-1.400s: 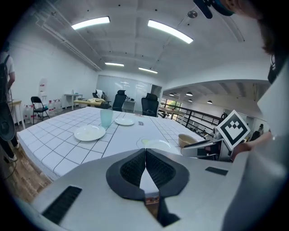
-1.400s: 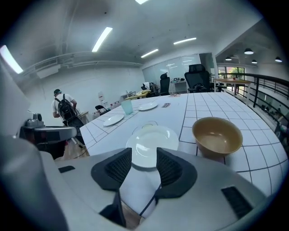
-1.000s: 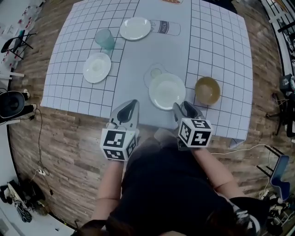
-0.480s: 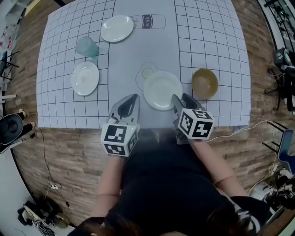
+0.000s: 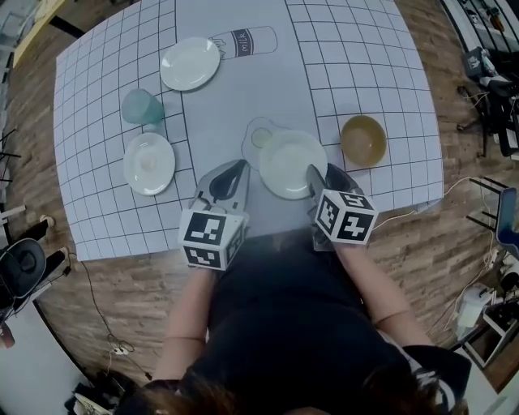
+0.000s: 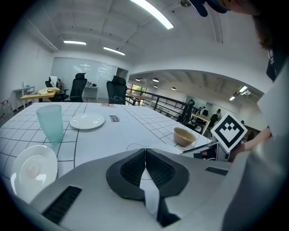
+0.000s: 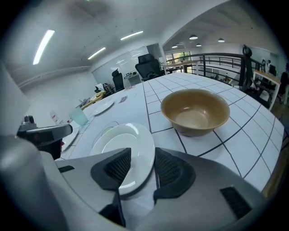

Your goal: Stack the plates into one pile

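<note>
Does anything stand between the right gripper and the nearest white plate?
Nothing visible does. The right gripper, whose jaws have just been opening, has the near rim of the white plate between its open jaws. The brown bowl sits off to the side.

A brown wood-plank floor (image 5: 454, 243) runs all round the counter (image 5: 365, 49), whose top is covered by a white sheet ruled with a black grid. A thin cable (image 5: 96, 304) trails over the planks at the lower left, near a black round seat (image 5: 24, 263).

The left gripper view shows an open office. Long light strips (image 6: 151, 13) are set in a white ceiling. At the back is a glazed partition (image 6: 86, 72), with two black office chairs (image 6: 116, 92) in front of it and a desk (image 6: 31, 94) at the far left. A dark railing (image 6: 156, 100) runs along the right side, with more lit ceiling and desks beyond it.
</note>
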`<state>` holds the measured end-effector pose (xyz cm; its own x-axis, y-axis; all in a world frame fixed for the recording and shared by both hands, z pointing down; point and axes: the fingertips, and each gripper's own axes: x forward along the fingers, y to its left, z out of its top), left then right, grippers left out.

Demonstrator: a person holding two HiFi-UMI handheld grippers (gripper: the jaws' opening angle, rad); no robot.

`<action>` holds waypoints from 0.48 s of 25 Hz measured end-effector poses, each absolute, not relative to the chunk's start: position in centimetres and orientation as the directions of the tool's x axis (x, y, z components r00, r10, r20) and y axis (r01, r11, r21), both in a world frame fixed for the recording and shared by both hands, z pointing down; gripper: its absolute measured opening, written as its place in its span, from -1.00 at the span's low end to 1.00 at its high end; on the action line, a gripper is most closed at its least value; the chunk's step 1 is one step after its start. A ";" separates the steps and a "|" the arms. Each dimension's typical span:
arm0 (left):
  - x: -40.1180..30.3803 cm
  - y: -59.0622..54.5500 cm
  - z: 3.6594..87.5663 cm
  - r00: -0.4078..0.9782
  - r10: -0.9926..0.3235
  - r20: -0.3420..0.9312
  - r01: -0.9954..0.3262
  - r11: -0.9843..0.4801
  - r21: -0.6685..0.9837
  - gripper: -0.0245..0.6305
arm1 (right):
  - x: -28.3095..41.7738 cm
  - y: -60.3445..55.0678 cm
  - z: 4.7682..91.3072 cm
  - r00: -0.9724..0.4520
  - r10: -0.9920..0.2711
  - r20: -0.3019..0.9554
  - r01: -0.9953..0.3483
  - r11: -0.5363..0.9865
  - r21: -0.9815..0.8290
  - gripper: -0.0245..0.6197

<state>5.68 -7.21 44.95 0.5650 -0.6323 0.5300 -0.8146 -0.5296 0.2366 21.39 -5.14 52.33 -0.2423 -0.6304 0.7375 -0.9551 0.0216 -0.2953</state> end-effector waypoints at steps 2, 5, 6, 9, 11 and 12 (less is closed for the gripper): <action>5.9 -7.6 45.1 0.585 -0.613 0.531 -0.799 -0.549 0.246 -0.84 | 21.6 -5.1 52.5 -0.191 -0.644 0.741 -0.971 0.016 -0.237 -0.44; 6.2 -8.0 45.4 0.605 -0.588 0.536 -0.779 -0.575 0.249 -0.85 | 21.8 -5.0 52.6 -0.160 -0.657 0.736 -0.977 0.002 -0.211 -0.49; 6.3 -8.1 45.5 0.610 -0.582 0.537 -0.774 -0.582 0.249 -0.84 | 21.8 -5.1 52.6 -0.157 -0.660 0.735 -0.978 -0.003 -0.211 -0.49; 6.5 -8.3 45.6 0.617 -0.569 0.543 -0.766 -0.592 0.251 -0.85 | 21.9 -5.1 52.5 -0.150 -0.668 0.728 -0.976 -0.016 -0.215 -0.50; 6.5 -8.5 45.7 0.620 -0.562 0.547 -0.762 -0.597 0.251 -0.84 | 22.0 -5.1 52.5 -0.153 -0.671 0.726 -0.973 -0.027 -0.230 -0.51; 6.6 -8.5 45.8 0.621 -0.559 0.549 -0.761 -0.599 0.250 -0.84 | 22.1 -5.1 52.5 -0.157 -0.670 0.726 -0.970 -0.034 -0.242 -0.52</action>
<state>6.62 -8.49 45.78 0.6210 -0.5595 0.5489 -0.7607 -0.5990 0.2502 22.09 -5.13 52.52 -0.1575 -0.6698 0.7256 -0.9698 -0.0338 -0.2417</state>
